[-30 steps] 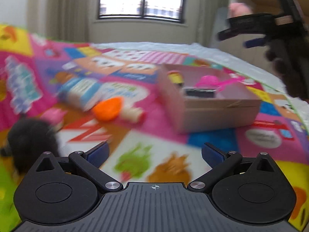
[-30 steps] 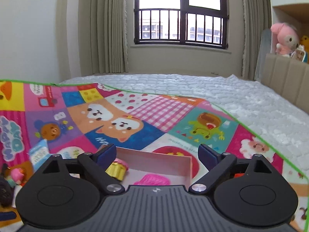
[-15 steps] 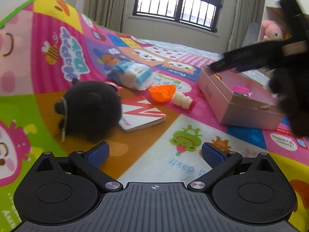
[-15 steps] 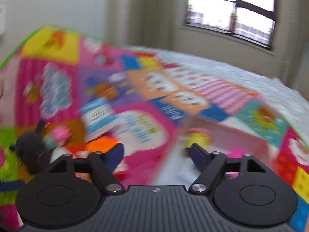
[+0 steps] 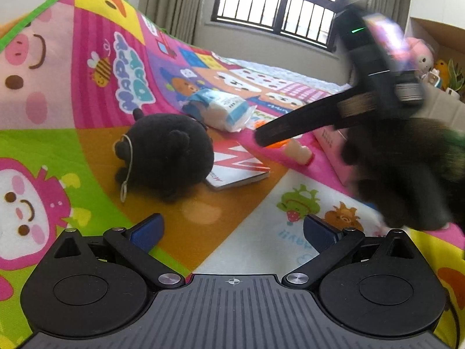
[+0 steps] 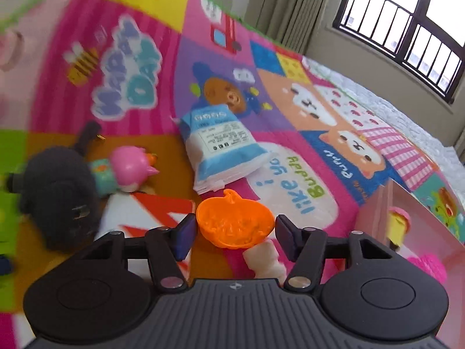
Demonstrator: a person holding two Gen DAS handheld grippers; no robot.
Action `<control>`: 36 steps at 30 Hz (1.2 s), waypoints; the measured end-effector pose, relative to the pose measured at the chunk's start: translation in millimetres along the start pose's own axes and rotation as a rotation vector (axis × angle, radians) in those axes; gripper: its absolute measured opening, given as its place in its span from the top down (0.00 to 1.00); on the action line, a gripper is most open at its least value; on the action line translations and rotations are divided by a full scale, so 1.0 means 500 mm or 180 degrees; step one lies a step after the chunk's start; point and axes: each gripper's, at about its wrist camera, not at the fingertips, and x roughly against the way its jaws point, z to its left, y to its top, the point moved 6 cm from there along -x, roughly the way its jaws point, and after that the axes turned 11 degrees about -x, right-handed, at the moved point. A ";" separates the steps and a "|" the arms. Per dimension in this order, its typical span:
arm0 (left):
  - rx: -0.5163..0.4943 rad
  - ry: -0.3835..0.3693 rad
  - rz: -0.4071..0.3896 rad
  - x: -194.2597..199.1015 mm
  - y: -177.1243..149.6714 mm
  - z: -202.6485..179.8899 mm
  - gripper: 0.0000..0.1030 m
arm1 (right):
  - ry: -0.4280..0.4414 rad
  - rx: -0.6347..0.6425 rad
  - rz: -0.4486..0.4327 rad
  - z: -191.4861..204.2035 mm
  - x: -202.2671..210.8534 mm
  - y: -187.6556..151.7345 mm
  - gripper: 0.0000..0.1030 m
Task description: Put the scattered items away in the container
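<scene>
My right gripper [image 6: 232, 234] is open, its pads on either side of an orange pumpkin-shaped scoop [image 6: 234, 223] with a cream handle [image 6: 265, 261], not closed on it. The pink box [image 6: 377, 221] lies to its right and holds a yellow cupcake toy [image 6: 397, 224] and a pink item [image 6: 427, 266]. A black plush [image 5: 167, 154], a red and white booklet [image 5: 239, 168] and a blue and white tissue pack [image 5: 221, 110] lie on the mat. My left gripper [image 5: 232, 232] is open and empty, low over the mat in front of the plush. The right gripper [image 5: 290, 128] crosses the left view.
A small pink-headed doll [image 6: 125, 171] lies against the black plush [image 6: 58, 192] beside the tissue pack [image 6: 221, 145]. The colourful play mat [image 5: 87, 72] covers a white quilted bed [image 6: 392, 110]. A window and curtains stand behind; plush toys [image 5: 421, 55] sit on the headboard at right.
My right gripper has swung left and down from above the pink box to the orange scoop. My left gripper has turned left towards the black plush.
</scene>
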 end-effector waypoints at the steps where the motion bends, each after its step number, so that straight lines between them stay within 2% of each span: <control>1: -0.0012 -0.0011 -0.0001 -0.001 0.002 -0.003 0.00 | 0.0085 -0.0059 -0.0026 -0.008 0.030 -0.007 0.43; 3: -0.0037 -0.0043 0.0000 -0.005 0.006 -0.012 0.00 | 0.0181 -0.0143 -0.0085 -0.035 0.099 -0.038 0.43; 6: -0.0140 -0.0118 -0.0003 -0.016 0.022 -0.037 0.00 | 0.0111 -0.0266 -0.0102 -0.092 0.179 -0.097 0.43; 9: -0.0316 -0.0261 -0.0064 -0.031 0.048 -0.071 0.00 | -0.0143 -0.0445 -0.0095 -0.163 0.239 -0.166 0.43; 14: -0.0664 -0.0419 -0.0130 -0.087 0.093 -0.139 0.00 | -0.0528 -0.0870 -0.0084 -0.268 0.293 -0.258 0.43; 17: -0.0625 -0.0346 -0.0058 -0.142 0.119 -0.158 0.00 | -0.0653 -0.1085 -0.0123 -0.305 0.311 -0.297 0.41; 21: -0.0598 -0.0148 0.0009 -0.207 0.146 -0.172 0.01 | -0.0710 -0.1240 -0.0273 -0.329 0.333 -0.321 0.25; 22: -0.0607 -0.0074 0.0029 -0.221 0.151 -0.172 0.09 | -0.0722 -0.1254 -0.0310 -0.332 0.336 -0.323 0.25; 23: -0.0607 -0.0009 0.0063 -0.235 0.154 -0.170 0.29 | -0.0732 -0.1261 -0.0330 -0.334 0.337 -0.325 0.24; 24: -0.0587 0.0039 0.0108 -0.248 0.157 -0.167 0.37 | -0.0732 -0.1272 -0.0344 -0.337 0.337 -0.327 0.24; 27: -0.0431 0.0082 0.0183 -0.273 0.161 -0.149 0.40 | -0.0702 -0.1315 -0.0351 -0.342 0.332 -0.332 0.22; 28: -0.0425 0.0081 0.0195 -0.277 0.160 -0.145 0.41 | -0.0700 -0.1325 -0.0347 -0.343 0.329 -0.334 0.21; 29: -0.0436 0.0065 0.0200 -0.278 0.159 -0.143 0.49 | -0.0699 -0.1330 -0.0341 -0.341 0.327 -0.336 0.21; 32: -0.0488 0.0019 0.0210 -0.264 0.148 -0.141 0.50 | -0.0690 -0.1309 -0.0331 -0.336 0.326 -0.339 0.20; 34: -0.0526 -0.0067 0.0189 -0.239 0.141 -0.148 0.50 | -0.0693 -0.1292 -0.0343 -0.332 0.327 -0.337 0.20; 36: -0.0559 -0.0248 0.0144 -0.198 0.131 -0.163 0.50 | -0.0704 -0.1289 -0.0360 -0.328 0.330 -0.333 0.19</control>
